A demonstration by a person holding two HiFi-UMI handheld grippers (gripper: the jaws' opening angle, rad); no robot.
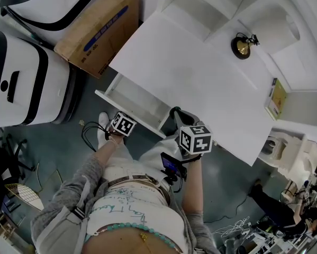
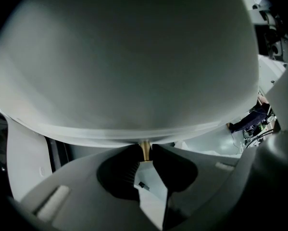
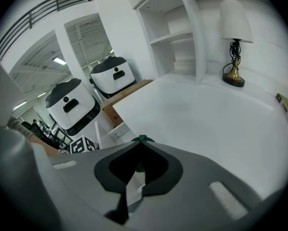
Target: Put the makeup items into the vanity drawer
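The white vanity table [image 1: 200,83] has its drawer [image 1: 137,100] pulled out at the front left, and the inside shows white and bare. My left gripper [image 1: 118,121] is at the drawer's front. In the left gripper view the left gripper [image 2: 144,147] is shut on the small brass drawer knob [image 2: 144,150], under the white drawer front [image 2: 134,61]. My right gripper [image 1: 175,112] hovers at the table's front edge beside the drawer. Its jaws [image 3: 141,141] are shut with a small dark green item [image 3: 142,138] poking out at the tips. No other makeup items show.
A brass-footed lamp [image 1: 243,45] stands at the table's back and a yellowish book [image 1: 277,98] lies near its right edge. A cardboard box [image 1: 97,30] and white machines [image 1: 26,83] stand left of the vanity. Shelves [image 3: 175,28] rise behind the table.
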